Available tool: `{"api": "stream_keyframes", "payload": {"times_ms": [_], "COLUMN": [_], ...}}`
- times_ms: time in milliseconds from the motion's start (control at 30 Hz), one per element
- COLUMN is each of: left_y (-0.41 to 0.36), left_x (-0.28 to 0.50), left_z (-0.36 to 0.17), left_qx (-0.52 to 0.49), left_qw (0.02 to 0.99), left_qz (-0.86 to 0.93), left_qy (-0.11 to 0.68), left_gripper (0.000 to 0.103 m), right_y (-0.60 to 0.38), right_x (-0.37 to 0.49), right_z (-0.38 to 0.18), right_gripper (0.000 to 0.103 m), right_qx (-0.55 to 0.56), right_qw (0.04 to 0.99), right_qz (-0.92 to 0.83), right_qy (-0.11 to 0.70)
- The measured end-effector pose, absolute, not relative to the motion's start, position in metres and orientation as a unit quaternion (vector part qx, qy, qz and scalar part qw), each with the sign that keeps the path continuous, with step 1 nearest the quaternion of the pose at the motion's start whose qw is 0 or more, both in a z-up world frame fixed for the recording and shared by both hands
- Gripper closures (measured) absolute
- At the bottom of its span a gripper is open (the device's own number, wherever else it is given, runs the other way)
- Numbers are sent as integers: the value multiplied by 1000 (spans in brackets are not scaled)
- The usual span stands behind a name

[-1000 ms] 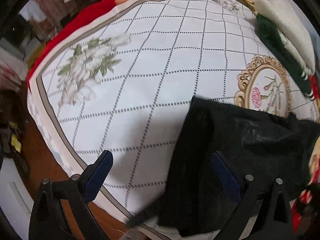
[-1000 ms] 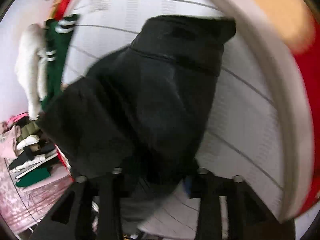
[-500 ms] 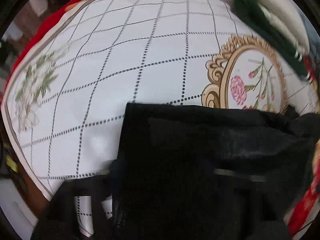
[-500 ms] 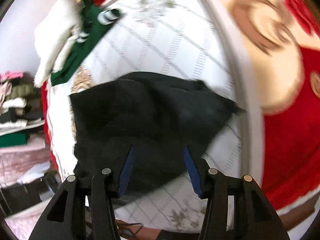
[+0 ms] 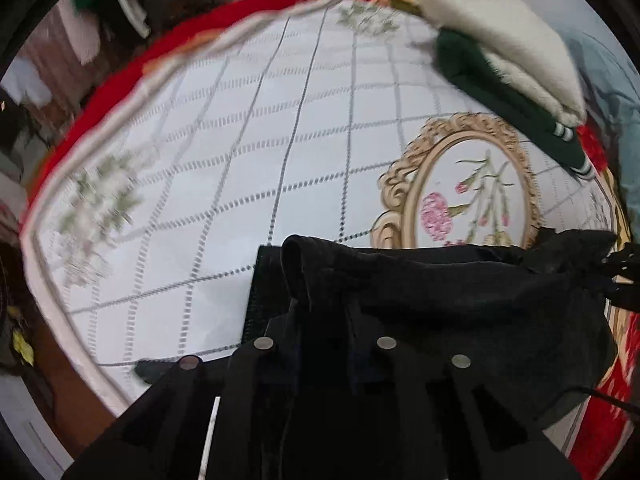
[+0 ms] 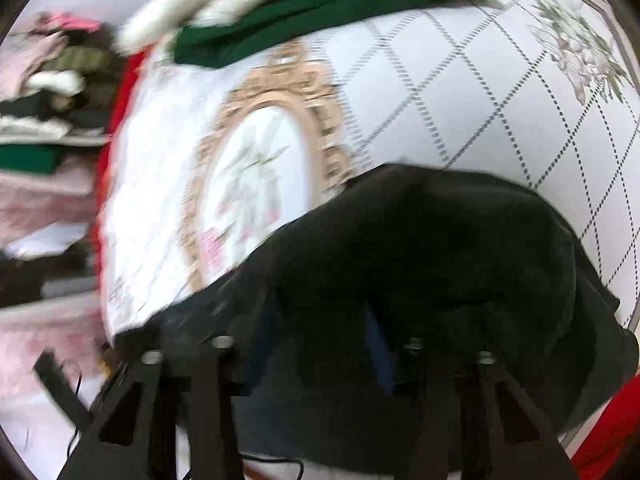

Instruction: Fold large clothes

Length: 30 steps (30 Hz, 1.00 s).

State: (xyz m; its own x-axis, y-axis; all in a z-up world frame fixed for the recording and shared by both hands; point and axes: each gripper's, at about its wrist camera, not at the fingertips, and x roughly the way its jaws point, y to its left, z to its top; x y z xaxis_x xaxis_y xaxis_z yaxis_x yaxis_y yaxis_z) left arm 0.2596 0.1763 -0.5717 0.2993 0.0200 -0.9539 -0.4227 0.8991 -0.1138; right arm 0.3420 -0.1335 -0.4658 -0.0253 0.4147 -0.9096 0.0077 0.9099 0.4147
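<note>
A black garment (image 5: 460, 292) lies bunched on the white grid-patterned tablecloth (image 5: 240, 160), partly over its gold-framed flower picture (image 5: 472, 184). My left gripper (image 5: 324, 312) points steeply down with its jaws closing. A raised fold of the black cloth is pinched between them. In the right wrist view the same garment (image 6: 440, 240) covers my right gripper's (image 6: 316, 332) fingers. Its jaws are closing too, and cloth fills the gap between the blue pads. Most of both grippers' fingertips are hidden by the dark fabric.
A folded green garment (image 5: 500, 92) with a white fluffy one (image 5: 512, 32) on top sits at the cloth's far right corner. Red bedding (image 5: 120, 80) borders the tablecloth. A pile of clothes (image 6: 48, 80) lies off to the left in the right wrist view.
My left gripper went from wide open beside the garment's edge to closed on a fold of it. My right gripper swung across, rolled, and dropped from above the cloth into it.
</note>
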Motion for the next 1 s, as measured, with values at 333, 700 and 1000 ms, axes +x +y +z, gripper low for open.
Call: {"api": "stream_keyframes", "payload": {"times_ms": [333,700,1000], "left_y": [193,186,116], "left_x": [269,243,274], "left_z": [-596,-555,-541], "left_qx": [-241,-217,-150], "left_qw": [758,774,799], "left_qz": [127,160,99], "left_qy": [592,572,573], "left_gripper": [66,27,5], "right_y": [-146,-70,-108], "right_x": [352,326,329], "right_z": [-483,-467,-468], "right_gripper": [68,68,67], "right_qx": [217,59,184], "right_qw": [656,692,675], "right_qz": [98,174,179], "right_qy": [716,698,692]}}
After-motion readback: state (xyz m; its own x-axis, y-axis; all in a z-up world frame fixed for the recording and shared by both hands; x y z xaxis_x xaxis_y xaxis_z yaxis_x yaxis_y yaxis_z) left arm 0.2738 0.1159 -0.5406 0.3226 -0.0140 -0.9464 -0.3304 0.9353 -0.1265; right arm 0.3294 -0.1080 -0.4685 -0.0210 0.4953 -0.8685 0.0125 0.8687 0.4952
